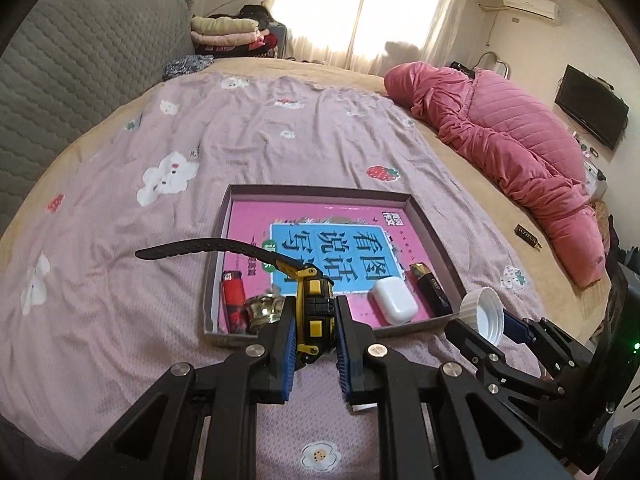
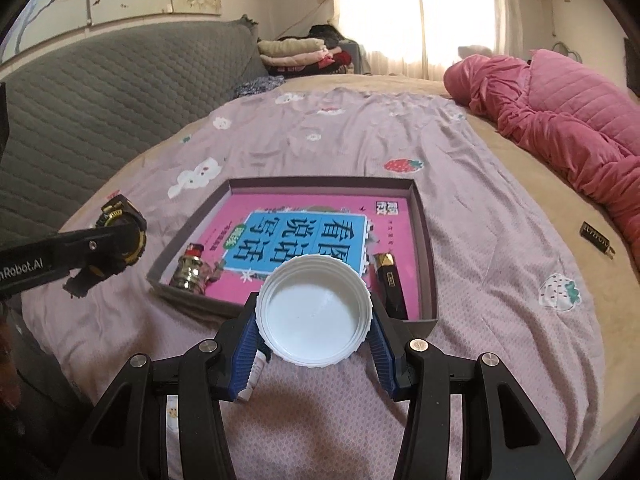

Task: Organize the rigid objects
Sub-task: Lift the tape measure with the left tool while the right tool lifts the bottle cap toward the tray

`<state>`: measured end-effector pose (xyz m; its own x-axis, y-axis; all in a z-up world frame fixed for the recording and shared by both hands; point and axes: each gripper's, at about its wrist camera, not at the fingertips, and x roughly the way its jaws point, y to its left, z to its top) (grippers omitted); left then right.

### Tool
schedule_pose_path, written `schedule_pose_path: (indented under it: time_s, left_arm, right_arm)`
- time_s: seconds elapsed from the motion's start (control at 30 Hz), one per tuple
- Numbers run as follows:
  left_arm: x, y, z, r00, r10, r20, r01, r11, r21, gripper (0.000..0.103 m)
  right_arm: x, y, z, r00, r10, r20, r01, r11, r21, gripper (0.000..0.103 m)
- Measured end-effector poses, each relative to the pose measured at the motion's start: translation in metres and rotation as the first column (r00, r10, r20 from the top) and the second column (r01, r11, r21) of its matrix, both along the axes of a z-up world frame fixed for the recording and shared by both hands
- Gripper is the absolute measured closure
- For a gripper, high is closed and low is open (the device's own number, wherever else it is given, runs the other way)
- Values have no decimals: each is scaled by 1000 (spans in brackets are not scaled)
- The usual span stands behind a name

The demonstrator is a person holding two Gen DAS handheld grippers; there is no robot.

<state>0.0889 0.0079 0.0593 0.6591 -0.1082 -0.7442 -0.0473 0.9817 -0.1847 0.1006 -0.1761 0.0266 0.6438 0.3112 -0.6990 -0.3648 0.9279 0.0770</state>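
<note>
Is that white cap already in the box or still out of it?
Out. The white cap is clamped between the right gripper's blue pads, in front of the box's near wall.

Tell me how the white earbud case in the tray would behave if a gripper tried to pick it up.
The white earbud case looks glossy and rounded, so flat pads would probably slip unless they close across its broad sides. It seems small and rigid, likely light. Lying flat in the tray beside a black lighter, it would probably slide rather than roll if nudged.
</note>
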Motion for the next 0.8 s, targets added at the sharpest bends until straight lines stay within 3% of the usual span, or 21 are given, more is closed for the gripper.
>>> schedule_pose_path:
  time_s: [0.8]
  left_arm:
    - [24,-14,6,1000,-24,16,23,999,23,86]
  right_arm:
    - [23,-2,24,998,-34,45,34,999,14,52]
